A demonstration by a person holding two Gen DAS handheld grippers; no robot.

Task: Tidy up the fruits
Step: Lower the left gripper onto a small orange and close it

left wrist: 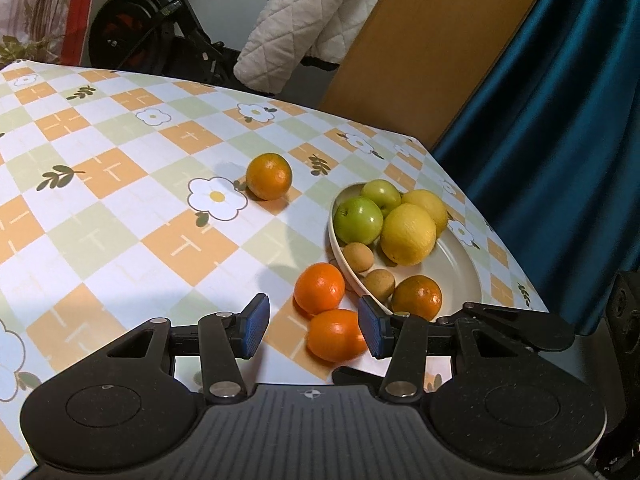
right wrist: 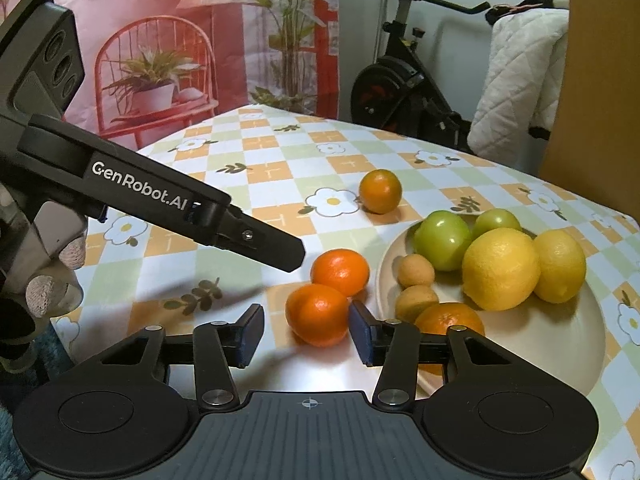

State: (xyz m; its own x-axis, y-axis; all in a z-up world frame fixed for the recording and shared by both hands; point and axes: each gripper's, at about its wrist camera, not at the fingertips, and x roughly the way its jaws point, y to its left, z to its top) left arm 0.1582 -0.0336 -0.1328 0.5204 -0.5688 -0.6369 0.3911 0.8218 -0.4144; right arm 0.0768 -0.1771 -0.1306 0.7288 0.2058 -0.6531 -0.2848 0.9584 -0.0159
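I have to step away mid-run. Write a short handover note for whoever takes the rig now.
Left claw: open, empty, over the table beside the two near oranges.
Right claw: open around the nearest orange, not clearly gripping.
Done: plate holds two green apples, two lemons, two small brown fruits, one orange.
Left: three oranges on the cloth, the nearest, its neighbour, and the far orange.

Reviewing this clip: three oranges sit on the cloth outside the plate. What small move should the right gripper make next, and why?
Probably ease the right gripper forward and close it on the nearest orange. That orange lies on the tablecloth between the pads, which do not yet press it, beside the plate that already holds the other fruit. The left gripper hovers open near the same pair, so only one should commit.
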